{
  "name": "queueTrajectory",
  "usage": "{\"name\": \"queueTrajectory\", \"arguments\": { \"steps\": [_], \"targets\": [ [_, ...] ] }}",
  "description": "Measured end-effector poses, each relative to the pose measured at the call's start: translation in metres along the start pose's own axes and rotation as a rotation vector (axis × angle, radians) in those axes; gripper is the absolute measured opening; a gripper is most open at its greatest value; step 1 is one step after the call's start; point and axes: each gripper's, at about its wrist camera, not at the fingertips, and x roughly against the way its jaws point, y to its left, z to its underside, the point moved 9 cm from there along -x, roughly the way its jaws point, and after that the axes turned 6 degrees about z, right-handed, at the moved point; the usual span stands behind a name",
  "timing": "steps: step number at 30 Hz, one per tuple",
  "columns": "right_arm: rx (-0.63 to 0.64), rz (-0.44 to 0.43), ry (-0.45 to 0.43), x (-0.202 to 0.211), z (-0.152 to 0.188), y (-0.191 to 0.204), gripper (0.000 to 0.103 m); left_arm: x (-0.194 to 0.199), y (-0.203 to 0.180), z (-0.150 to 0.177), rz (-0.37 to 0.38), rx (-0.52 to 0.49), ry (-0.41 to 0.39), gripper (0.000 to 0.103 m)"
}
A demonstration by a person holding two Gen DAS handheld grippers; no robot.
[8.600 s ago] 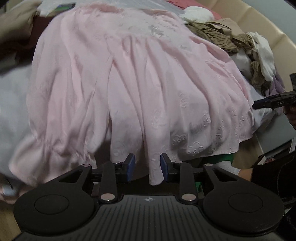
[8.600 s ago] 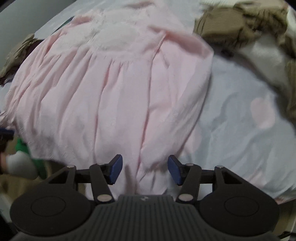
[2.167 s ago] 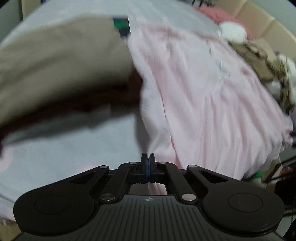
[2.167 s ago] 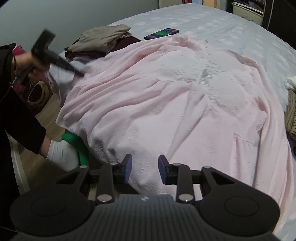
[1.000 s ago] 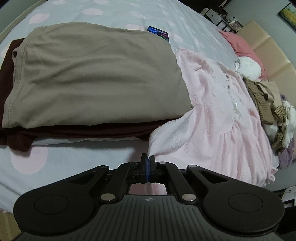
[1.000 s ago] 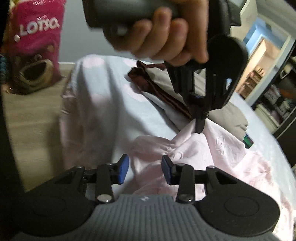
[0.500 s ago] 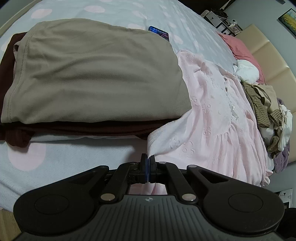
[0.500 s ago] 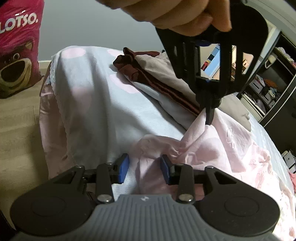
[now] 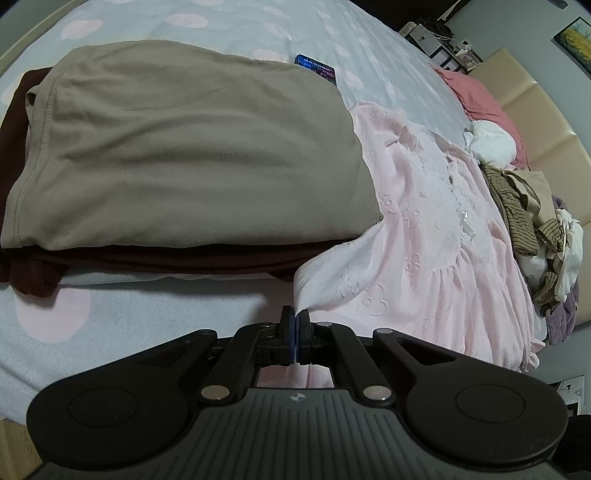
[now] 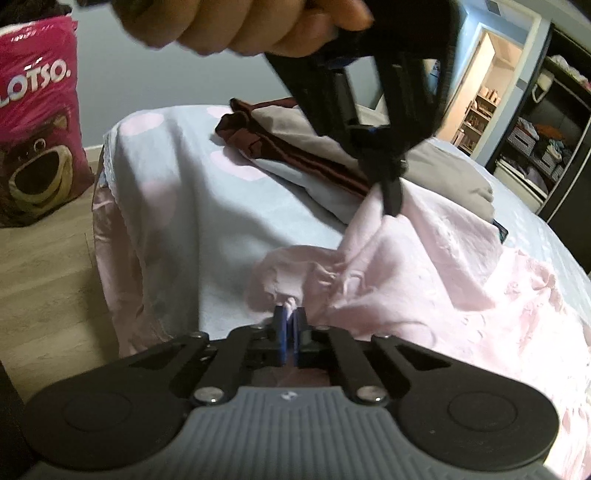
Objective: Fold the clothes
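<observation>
Pale blue bedsheet (image 9: 110, 321) with pink dots underneath everything. At 10 to 12 o'clock in the left wrist view, stack of two folded garments: tan one (image 9: 184, 147) on top of maroon one (image 9: 166, 258), pressed against the left edge of the pink dress (image 9: 436, 251) and crowding the lifted corner. Phone (image 9: 316, 68) just past the stack at 12. One loose heap of unfolded clothes (image 9: 535, 221) at 3 o'clock by the beige headboard (image 9: 543, 122). Magenta Lotso bag (image 10: 33, 122) on wood floor at 10 o'clock in the right wrist view. Dress pale pink, embroidered, gathered at the waist, spread on the bed from 1 to 4 o'clock, near edge bunched and wrinkled. Left gripper (image 9: 295, 319) pinched closed on a white-looking corner of the dress, seen also from the right wrist view (image 10: 391, 201) with a hand (image 10: 240, 22) gripping its handle at 12. Right gripper (image 10: 289, 319) clamped on a small fold of the dress edge. Two grippers, one dress.
</observation>
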Motion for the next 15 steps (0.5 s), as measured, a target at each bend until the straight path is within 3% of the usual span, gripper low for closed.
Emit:
{"name": "queueTrajectory", "arguments": {
  "steps": [4,12,15],
  "targets": [
    [-0.092,-0.036,-0.029,0.02,-0.007,-0.017,0.003,0.006,-0.004,-0.003,0.023,0.003,-0.015,0.0],
    [-0.444,-0.271,-0.154,0.098,-0.041,-0.073,0.003,0.027,-0.027,-0.009,0.134,-0.004,-0.044,0.0],
    [-0.554,-0.301,-0.197,0.122,-0.049,-0.105,0.003,0.032,-0.04,-0.01,0.179,-0.03,-0.051,0.0]
  ]
}}
